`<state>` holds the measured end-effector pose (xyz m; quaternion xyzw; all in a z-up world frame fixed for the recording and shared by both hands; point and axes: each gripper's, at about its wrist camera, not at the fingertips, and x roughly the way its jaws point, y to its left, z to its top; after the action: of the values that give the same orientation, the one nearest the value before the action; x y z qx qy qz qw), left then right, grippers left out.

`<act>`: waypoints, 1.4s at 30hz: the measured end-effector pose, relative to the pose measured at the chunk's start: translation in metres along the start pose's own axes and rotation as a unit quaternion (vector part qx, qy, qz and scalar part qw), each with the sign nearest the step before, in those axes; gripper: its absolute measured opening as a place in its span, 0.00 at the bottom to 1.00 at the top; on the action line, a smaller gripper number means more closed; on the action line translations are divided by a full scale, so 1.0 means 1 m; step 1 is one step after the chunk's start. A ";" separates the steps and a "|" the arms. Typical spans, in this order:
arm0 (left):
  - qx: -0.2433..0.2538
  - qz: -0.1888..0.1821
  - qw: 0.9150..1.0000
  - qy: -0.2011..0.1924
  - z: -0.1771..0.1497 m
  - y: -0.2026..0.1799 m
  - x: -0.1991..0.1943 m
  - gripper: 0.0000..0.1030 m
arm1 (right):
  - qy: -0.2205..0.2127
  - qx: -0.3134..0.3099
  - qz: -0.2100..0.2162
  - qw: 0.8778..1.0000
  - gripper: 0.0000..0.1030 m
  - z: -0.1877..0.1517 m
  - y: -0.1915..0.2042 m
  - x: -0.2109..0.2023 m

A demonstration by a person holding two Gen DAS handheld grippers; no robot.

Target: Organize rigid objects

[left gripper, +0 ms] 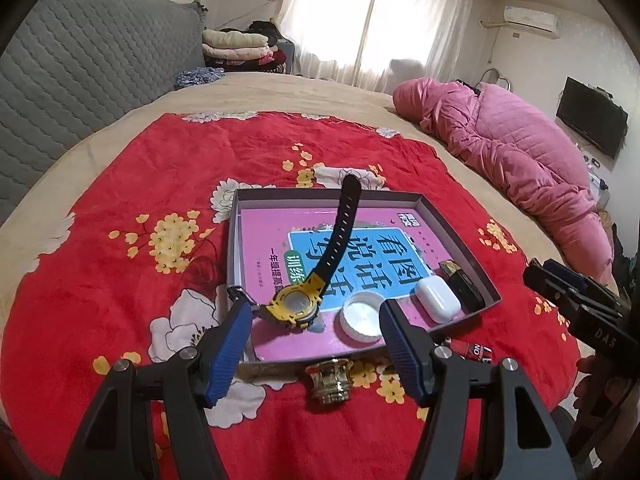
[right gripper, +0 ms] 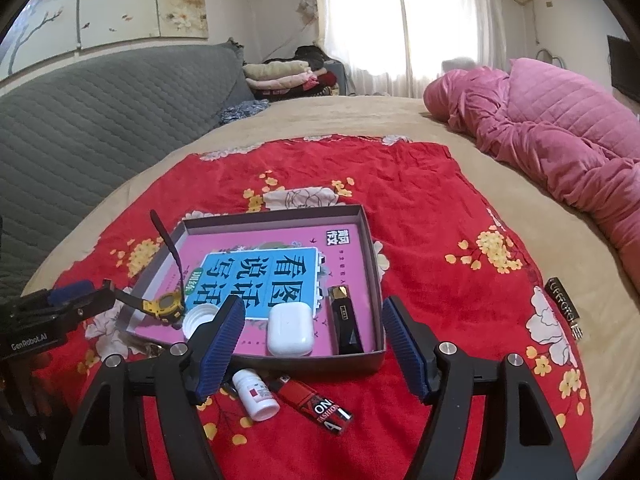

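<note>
1. Two hand-held grippers hang over a red floral blanket on the bed. The left hand-held gripper stands with its jaws wide apart and nothing pressed between its pads.
2. The right hand-held gripper is spread wide and empty; the white earbud case and the black-and-gold lighter lie in the tray beyond its fingers, untouched.
3. The grey tray already holds a pink workbook, a white cap, the earbud case and the lighter. The yellow watch rests on the tray's near left corner, its black strap sticking up and its other strap end over the rim, so it looks only half settled.
4. Outside the tray on the blanket lie a white pill bottle, a red-and-black lighter, a gold bottle cap and, well off to the right, a dark tag.
5. The step in hand seems to be choosing the next loose piece. The pill bottle lies just below the right gripper, so that is the likely pick.
6. To do it well, drop straight down, set the pads across the bottle's round body near its middle, and close gently so it does not roll away on the soft blanket.
7. Lift clear of the tray wall before setting it into the open pink space.
</note>
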<state>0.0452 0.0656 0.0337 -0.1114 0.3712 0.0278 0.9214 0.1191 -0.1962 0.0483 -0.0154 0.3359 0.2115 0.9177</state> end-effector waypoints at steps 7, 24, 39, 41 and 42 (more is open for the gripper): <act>0.006 0.001 1.000 0.006 -0.005 -0.005 -0.004 0.64 | -0.003 -0.007 0.002 1.000 0.71 -0.004 0.002 -0.009; 0.012 0.002 1.000 0.028 -0.016 -0.010 -0.007 0.64 | 0.012 -0.043 0.023 0.999 0.71 -0.025 0.021 -0.016; 0.027 -0.002 0.998 0.061 -0.029 -0.019 0.000 0.64 | 0.049 -0.078 0.041 0.995 0.71 -0.049 0.040 -0.008; 0.027 -0.003 0.998 0.065 -0.030 -0.019 0.001 0.64 | 0.052 -0.080 0.043 0.995 0.71 -0.051 0.041 -0.008; 0.026 -0.004 0.997 0.067 -0.030 -0.019 0.001 0.64 | 0.054 -0.081 0.044 0.994 0.71 -0.053 0.042 -0.008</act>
<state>0.0283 0.0398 0.0151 -0.0900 0.4319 0.0072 0.8974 0.0648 -0.1702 0.0174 -0.0861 0.3672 0.2773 0.8836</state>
